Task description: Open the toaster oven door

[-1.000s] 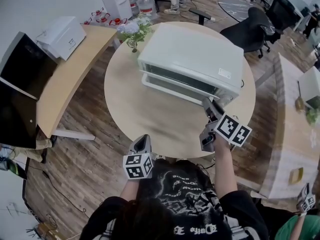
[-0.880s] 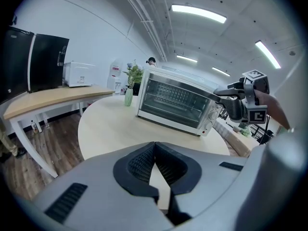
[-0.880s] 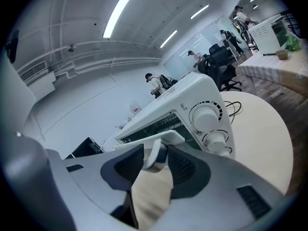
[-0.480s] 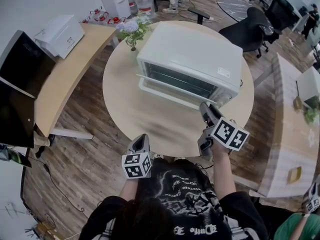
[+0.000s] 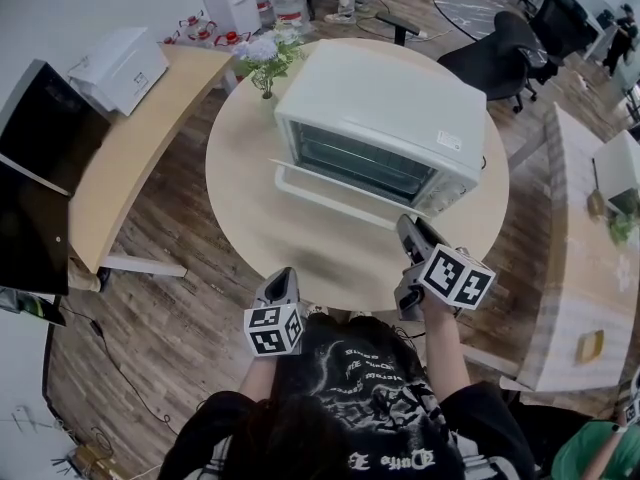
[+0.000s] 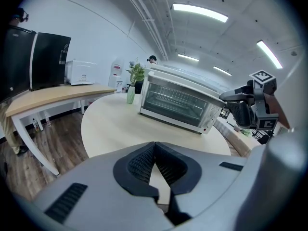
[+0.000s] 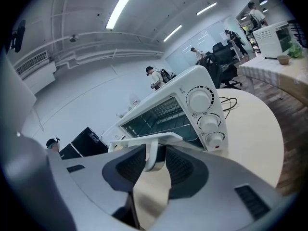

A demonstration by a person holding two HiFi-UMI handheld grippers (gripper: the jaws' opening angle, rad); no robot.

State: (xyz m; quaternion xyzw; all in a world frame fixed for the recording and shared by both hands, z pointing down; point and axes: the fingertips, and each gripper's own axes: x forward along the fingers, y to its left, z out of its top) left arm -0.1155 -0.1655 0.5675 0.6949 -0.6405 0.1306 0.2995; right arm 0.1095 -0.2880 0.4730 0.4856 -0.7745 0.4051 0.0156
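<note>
A white toaster oven point(image 5: 385, 108) stands on the round table point(image 5: 250, 218). Its glass door hangs partly open, with the white handle bar point(image 5: 335, 198) swung out toward me. My right gripper point(image 5: 408, 228) is at the bar's right end. In the right gripper view the handle's end post point(image 7: 150, 154) sits between the jaws of the right gripper point(image 7: 155, 159), which have just been closing on it. The oven's knobs point(image 7: 199, 100) show just beyond. My left gripper point(image 5: 285, 280) hovers at the table's near edge, shut and empty, its pads meeting point(image 6: 155, 150).
A vase of flowers point(image 5: 266, 60) stands behind the oven's left corner. A curved wooden desk point(image 5: 130, 158) with a white printer point(image 5: 120, 68) and a black screen point(image 5: 40, 168) lies to the left. An office chair point(image 5: 505, 53) and another long table point(image 5: 575, 268) are on the right.
My right gripper has drawn back toward me with the handle, and the oven door has swung out from nearly closed to partly open. The left gripper has not moved.
</note>
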